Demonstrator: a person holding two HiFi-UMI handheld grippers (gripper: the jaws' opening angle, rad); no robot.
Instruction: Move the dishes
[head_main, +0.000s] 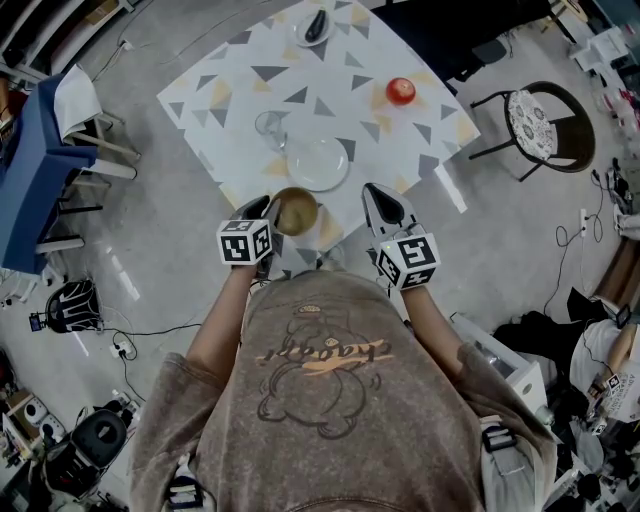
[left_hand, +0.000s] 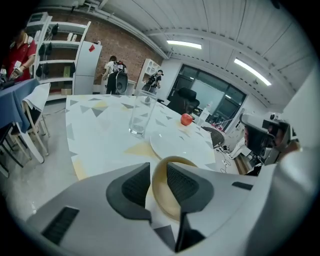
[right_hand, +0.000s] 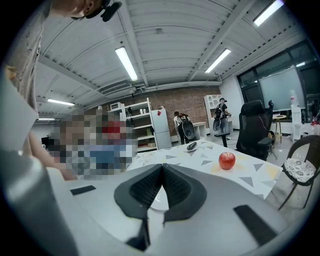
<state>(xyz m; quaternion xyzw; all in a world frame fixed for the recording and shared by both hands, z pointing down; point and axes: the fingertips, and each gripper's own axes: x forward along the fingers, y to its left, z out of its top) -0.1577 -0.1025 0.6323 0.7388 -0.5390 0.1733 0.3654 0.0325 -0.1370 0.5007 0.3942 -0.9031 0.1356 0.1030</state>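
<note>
The left tool (left_hand: 157, 174) stands narrowly parted astride the rim of the tan bowl (head_main: 295, 211), which sits just beside the white plate (head_main: 318, 163) at the bench (head_main: 240, 95) edge, largely hidden behind that tool, while the right tool (right_hand: 162, 171) is pinched together, empty.

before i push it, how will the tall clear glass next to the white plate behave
The glass stands tall on a narrow base, so a push near its rim would probably tip it. It looks empty, so likely light and quick to slide on the smooth table. Clear and thin-looking, it may break if it falls.
</note>
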